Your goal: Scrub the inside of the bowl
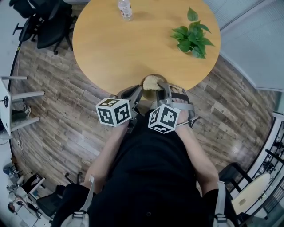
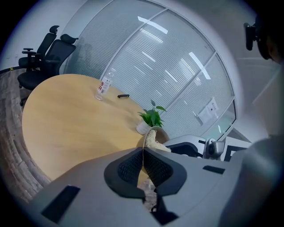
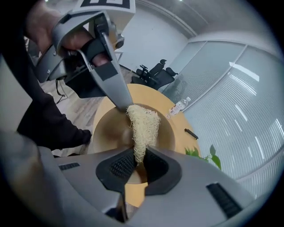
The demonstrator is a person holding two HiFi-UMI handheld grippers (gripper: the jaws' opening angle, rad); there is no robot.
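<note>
I am looking down on a round wooden counter point(image 1: 115, 48) standing on a plank floor point(image 1: 53, 115). Blind-covered glass walls point(image 2: 168, 66) are curving round behind it. Well beyond the claws, a bottle point(image 1: 125, 9) is standing at the counter's far side, with a pen point(image 2: 124, 95) lying near it. A plant point(image 1: 191, 37) is sitting ahead and to the right of the right claw. Black chairs point(image 1: 44, 22) are standing on the floor, far off to the left of the left claw.

The bowl point(image 3: 108, 128) is sitting directly ahead of both claws at the counter's near edge; I cannot tell whether it is resting on the wood. It is tipped up, its mouth facing the right claw and its rim turned edge-on to the left claw.

My left claw point(image 2: 143, 155) is clenching the rim, pinching the thin wall between its pads. My right claw point(image 3: 140, 162) is clamping the near end of the scrubber point(image 3: 143, 124). The scrubber's long axis is running straight out from the pads into the bowl, and its wider far end is reaching the rim beside the left claw's tip.
</note>
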